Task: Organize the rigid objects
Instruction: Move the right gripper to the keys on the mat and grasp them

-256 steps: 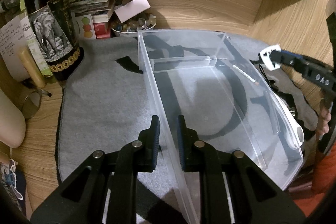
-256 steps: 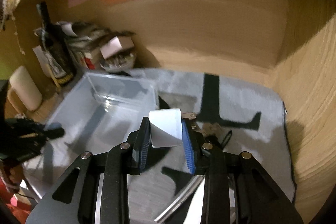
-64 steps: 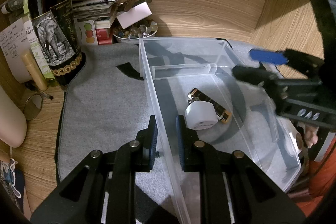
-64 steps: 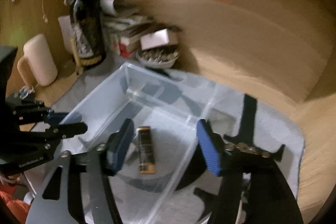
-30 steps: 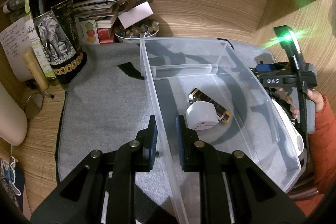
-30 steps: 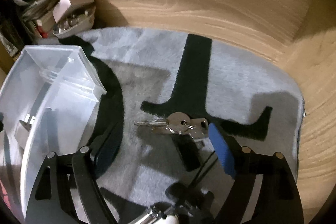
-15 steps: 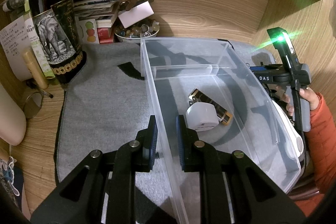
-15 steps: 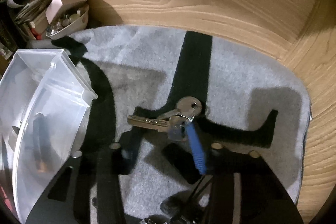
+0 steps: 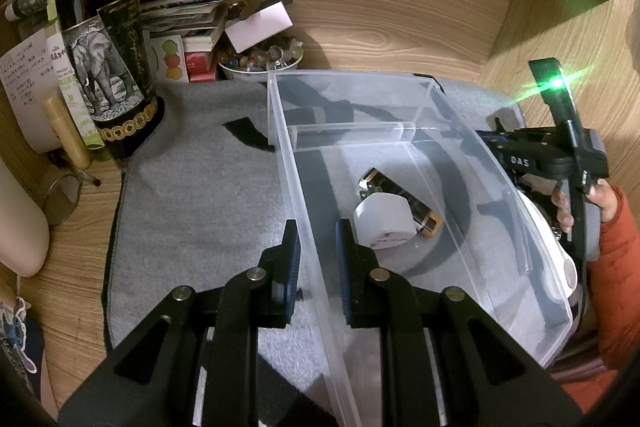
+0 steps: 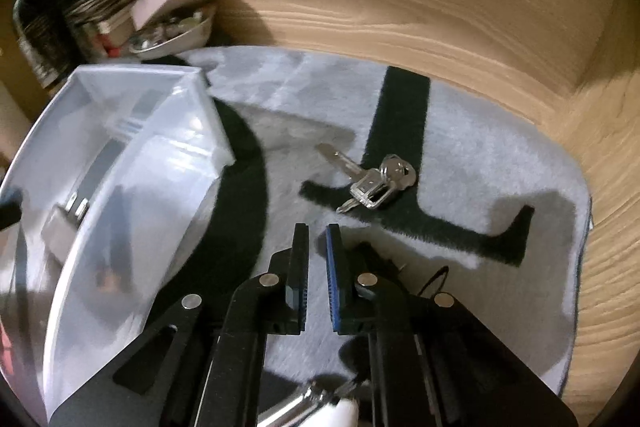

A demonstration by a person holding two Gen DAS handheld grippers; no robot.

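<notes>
Your left claw [image 9: 316,247] is clamped on the near side wall of the clear bin [image 9: 472,155], one finger outside and one inside; hold it there so the bin cannot slide on the grey mat [image 10: 480,163] covering the desk. Inside the bin, just beyond that claw, lie the white plug [image 9: 384,223] and the dark battery [image 9: 404,197], touching each other.

The step in hand looks like fetching the bunch of keys [image 10: 372,183], which lies on the mat to the right of the bin, well apart from it, across the black stripe [image 10: 400,115]. Your right claw [image 10: 317,259] sits just short of the keys with its fingers nearly together and nothing between them, so you cannot take anything yet.

Spread the fingers first, then come down over the thickest part of the bunch, near the ring, rather than a single blade; loose keys tend to swing and slip. Press the tips slightly into the soft pile so they get under the metal, close firmly, and lift straight before crossing to the bin.
</notes>
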